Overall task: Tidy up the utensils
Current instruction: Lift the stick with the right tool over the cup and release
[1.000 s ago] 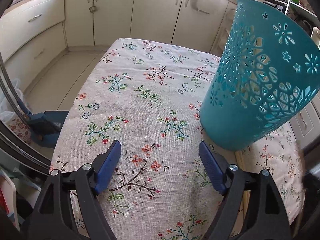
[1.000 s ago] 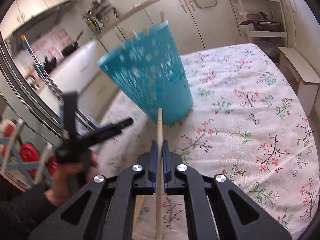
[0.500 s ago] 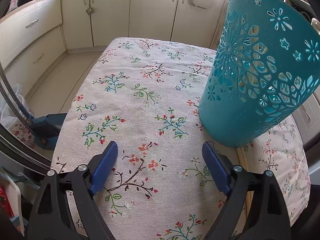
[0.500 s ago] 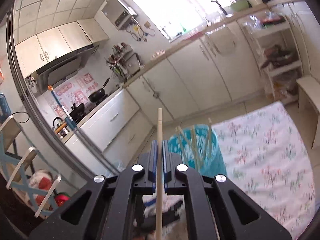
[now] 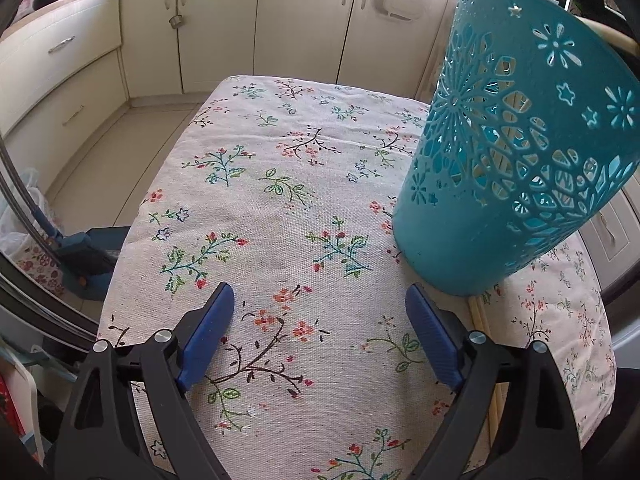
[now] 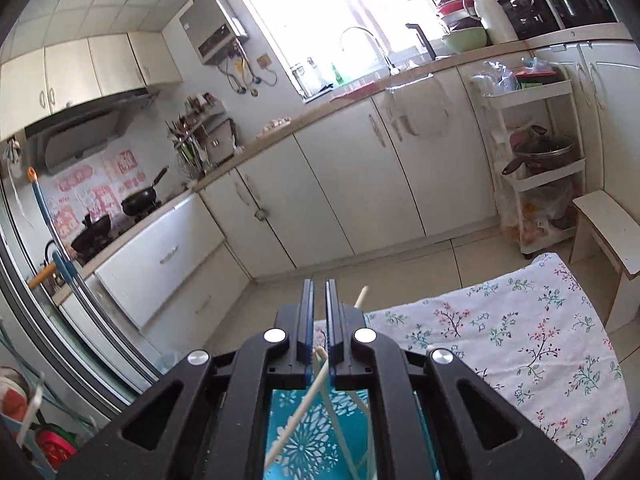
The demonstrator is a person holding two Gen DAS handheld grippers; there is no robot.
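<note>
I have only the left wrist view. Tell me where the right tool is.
Observer: The right tool hangs directly above the teal basket.
Operator: Report its jaws.
Observer: Shut, with only a thin slit between them.
Operator: Say what is under it.
Observer: A pale chopstick leans over the basket, its tip poking up beside the tool. I cannot tell whether it is gripped.
</note>
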